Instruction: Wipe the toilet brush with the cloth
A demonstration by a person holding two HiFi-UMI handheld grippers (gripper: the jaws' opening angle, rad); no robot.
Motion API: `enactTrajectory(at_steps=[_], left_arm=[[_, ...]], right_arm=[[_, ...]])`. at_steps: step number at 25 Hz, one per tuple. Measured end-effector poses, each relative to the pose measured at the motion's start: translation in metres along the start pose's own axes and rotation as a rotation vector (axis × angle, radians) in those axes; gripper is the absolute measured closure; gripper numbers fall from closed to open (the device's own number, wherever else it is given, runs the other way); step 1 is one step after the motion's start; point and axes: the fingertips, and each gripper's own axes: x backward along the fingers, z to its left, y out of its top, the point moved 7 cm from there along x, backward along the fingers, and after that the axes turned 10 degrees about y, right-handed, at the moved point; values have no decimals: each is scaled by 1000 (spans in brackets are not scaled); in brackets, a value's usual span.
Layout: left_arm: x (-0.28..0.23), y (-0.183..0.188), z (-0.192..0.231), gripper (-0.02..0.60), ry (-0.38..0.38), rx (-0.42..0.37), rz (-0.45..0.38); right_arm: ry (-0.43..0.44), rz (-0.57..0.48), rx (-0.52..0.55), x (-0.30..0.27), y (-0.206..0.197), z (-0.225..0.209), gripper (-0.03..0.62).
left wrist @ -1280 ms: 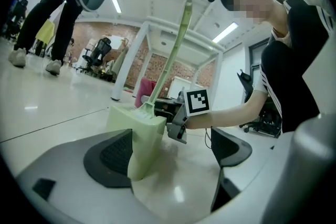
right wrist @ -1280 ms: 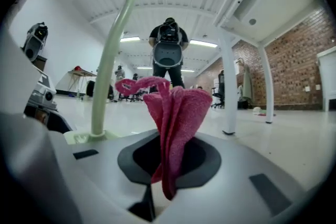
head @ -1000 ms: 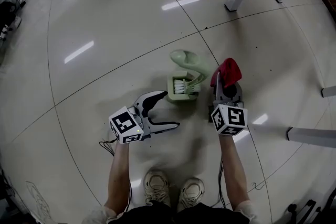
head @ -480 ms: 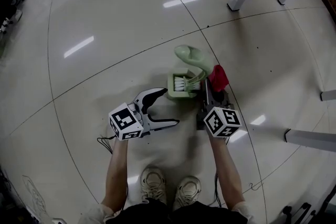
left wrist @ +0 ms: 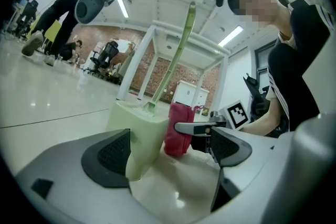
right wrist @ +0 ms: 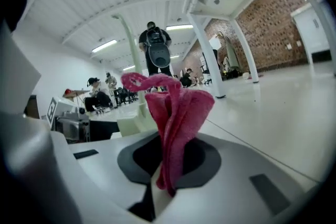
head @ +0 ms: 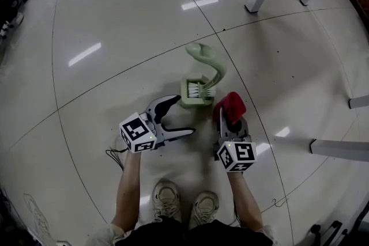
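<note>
We stand on the floor (head: 104,83) with a claw in each hand. The brush (head: 214,69) sits upright in its green holder (head: 193,102) just ahead of us. Its white bristles are down in the holder and its pale handle curves up and away.

Our right claw (head: 229,118) is clamped on the red cloth (head: 230,104). The cloth stands up from the closed jaws in a bunched fold. It is just to the right of the holder, and we cannot tell whether it touches it.

Our left claw (head: 182,117) is spread wide with nothing in it. It lies low to the left of the right claw and points toward the holder. The holder stands just past the tip of its far jaw. From the left claw's own view, the holder and the cloth stand side by side beyond the open jaws.
</note>
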Motion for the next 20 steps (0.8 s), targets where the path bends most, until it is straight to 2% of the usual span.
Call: enactTrajectory(at_steps=[3, 7, 20], left_arm=[[0, 1, -1, 117, 24, -5, -23], [3, 1, -8, 117, 26, 19, -44], [3, 2, -4, 115, -25, -15, -32]], right_arm=[[59, 36, 88, 2, -1, 23, 563], [86, 53, 93, -1, -5, 41, 563], [129, 65, 144, -21, -7, 60, 563]])
